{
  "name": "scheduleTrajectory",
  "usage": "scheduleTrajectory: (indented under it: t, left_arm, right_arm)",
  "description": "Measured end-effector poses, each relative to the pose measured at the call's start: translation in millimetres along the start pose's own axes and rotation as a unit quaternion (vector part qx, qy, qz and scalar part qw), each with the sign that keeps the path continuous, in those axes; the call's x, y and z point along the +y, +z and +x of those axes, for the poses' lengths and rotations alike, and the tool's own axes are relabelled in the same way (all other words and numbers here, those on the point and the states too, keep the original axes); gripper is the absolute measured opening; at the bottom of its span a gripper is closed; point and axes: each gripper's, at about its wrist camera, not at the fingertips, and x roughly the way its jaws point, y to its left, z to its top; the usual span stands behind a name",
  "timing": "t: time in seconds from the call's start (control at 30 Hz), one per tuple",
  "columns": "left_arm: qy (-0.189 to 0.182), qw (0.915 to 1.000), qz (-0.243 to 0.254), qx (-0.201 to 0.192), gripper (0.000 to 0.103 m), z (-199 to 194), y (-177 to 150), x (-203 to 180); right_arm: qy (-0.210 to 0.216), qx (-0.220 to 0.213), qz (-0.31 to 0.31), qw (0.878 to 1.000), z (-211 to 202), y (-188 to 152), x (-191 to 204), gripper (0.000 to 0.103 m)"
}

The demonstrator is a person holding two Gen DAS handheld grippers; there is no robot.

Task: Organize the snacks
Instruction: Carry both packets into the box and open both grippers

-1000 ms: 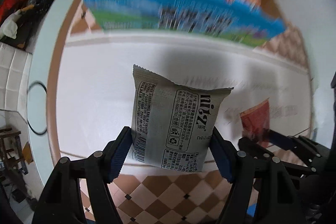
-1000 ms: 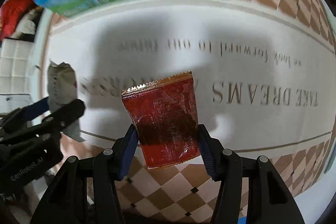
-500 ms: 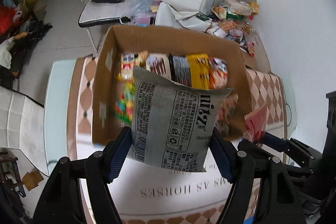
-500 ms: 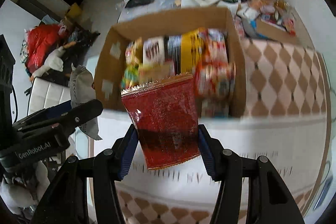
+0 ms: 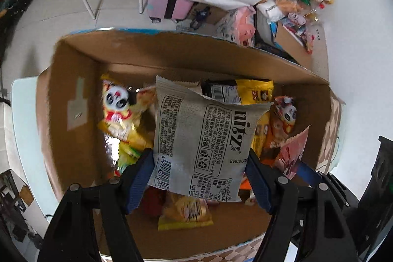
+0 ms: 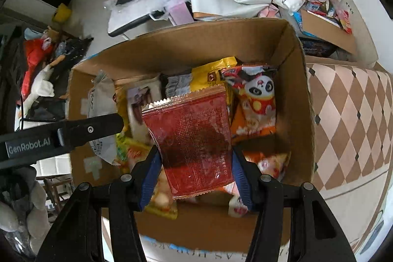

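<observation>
Grippers both loaded, both over the open cardboard box (image 5: 73, 95). Left gripper (image 5: 200, 178) clamps a grey snack packet (image 5: 203, 139) by its side edges; right gripper (image 6: 195, 174) clamps a red sachet (image 6: 194, 139) the same way. Box sits on the tabletop (image 6: 348, 114), already part-filled: panda-print packs (image 6: 255, 104), yellow bags (image 5: 255, 90). Advice: lower each into a free slot, grey on the left side, red on the right, and let go only once low, so neither tips onto the rim. Beyond the far wall, clutter on the floor.

Both point steeply downward: the left gripper (image 5: 200, 178) and right gripper (image 6: 196, 174) each clamp a packet.
</observation>
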Motion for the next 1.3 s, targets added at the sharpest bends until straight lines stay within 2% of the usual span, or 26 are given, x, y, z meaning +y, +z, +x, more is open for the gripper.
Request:
scheduleTrajectory:
  t: [0.17,0.27,0.3,0.33,0.37,0.53,0.77,1.1,1.3]
  left_arm:
    - [0.012,0.9994,0.007,0.030,0.071,19.5,13.1,-2.6]
    - [0.010,0.9986,-0.005,0.051,0.078,31.5,17.5,1.0]
    - [0.009,0.9976,-0.009,0.068,0.086,32.2,18.1,0.9]
    - [0.013,0.9979,-0.007,0.063,0.090,31.9,18.0,0.3]
    - [0.019,0.9981,-0.005,0.059,0.090,31.3,17.2,-0.3]
    - [0.034,0.9980,0.008,0.052,0.090,27.0,9.7,-4.3]
    - [0.055,0.9983,0.011,0.017,0.090,8.9,-13.2,-1.6]
    - [0.065,0.9965,0.007,-0.052,0.090,-22.7,-62.8,7.0]
    - [0.080,0.9902,0.007,-0.114,0.090,-48.2,-104.5,2.6]
  right_arm:
    - [0.002,0.017,0.011,1.000,20.9,15.4,-5.5,0.059]
    - [0.002,0.036,0.020,0.999,30.6,20.6,-9.0,0.061]
    - [-0.005,0.041,0.021,0.999,33.1,22.2,-10.0,0.072]
    - [-0.009,0.039,0.018,0.999,34.1,23.3,-10.5,0.089]
    - [-0.015,0.037,0.015,0.999,34.1,23.6,-10.7,0.094]
    - [-0.034,0.039,0.006,0.999,34.0,21.6,-11.6,0.094]
    - [-0.059,0.033,0.002,0.998,22.5,9.8,-14.8,0.094]
    - [-0.075,-0.007,0.001,0.997,-3.1,-21.3,-21.1,0.096]
    - [-0.089,-0.047,-0.016,0.995,-30.6,-50.2,-16.6,0.096]
